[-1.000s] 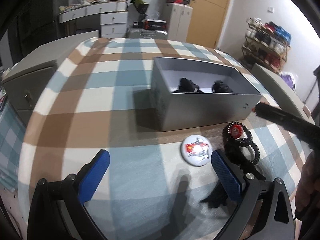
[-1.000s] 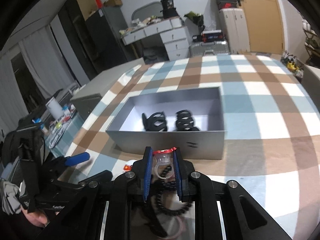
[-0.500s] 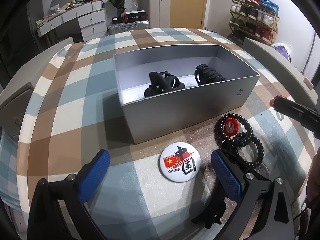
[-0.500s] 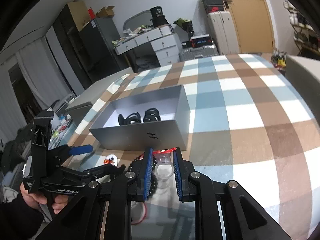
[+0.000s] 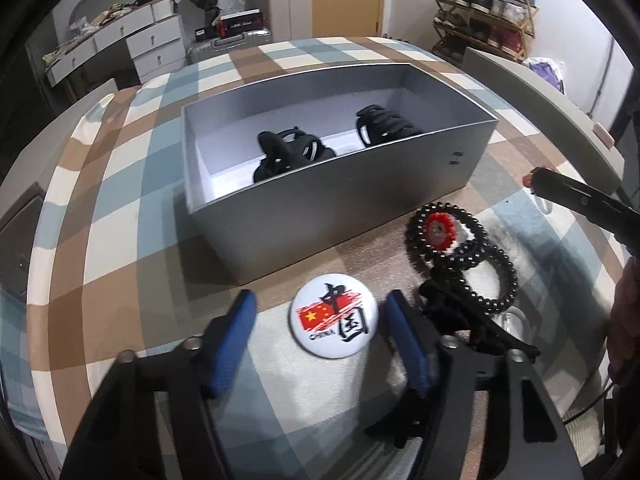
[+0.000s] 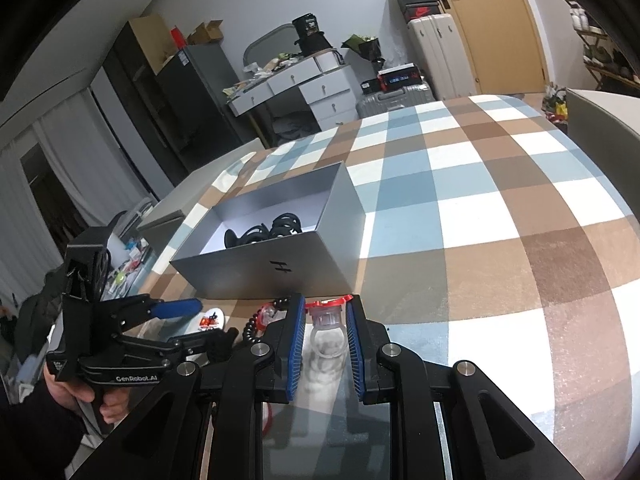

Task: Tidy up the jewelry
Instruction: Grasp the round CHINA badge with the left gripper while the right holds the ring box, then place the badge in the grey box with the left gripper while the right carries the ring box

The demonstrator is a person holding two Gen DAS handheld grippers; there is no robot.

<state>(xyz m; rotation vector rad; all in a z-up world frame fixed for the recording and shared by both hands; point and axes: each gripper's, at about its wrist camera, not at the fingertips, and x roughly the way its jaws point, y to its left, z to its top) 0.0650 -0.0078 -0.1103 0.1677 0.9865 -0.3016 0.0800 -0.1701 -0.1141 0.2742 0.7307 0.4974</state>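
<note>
Checked tablecloth (image 5: 120, 184) under everything. Grey box (image 5: 332, 208) ahead of left gripper (image 5: 320, 324), two black hair clips (image 5: 288, 152) inside. Left gripper spread wide around round badge (image 5: 334, 320); bead bracelet (image 5: 460, 256) just right. Right gripper (image 6: 326, 320) clamps clear ring (image 6: 328, 332).

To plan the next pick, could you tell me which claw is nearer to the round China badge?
Left. The left claw is open with the China badge between its fingers. The right claw is off to the badge's right, shut on a clear ring.

Both wrist cams low, sharing box (image 5: 328, 200).
</note>
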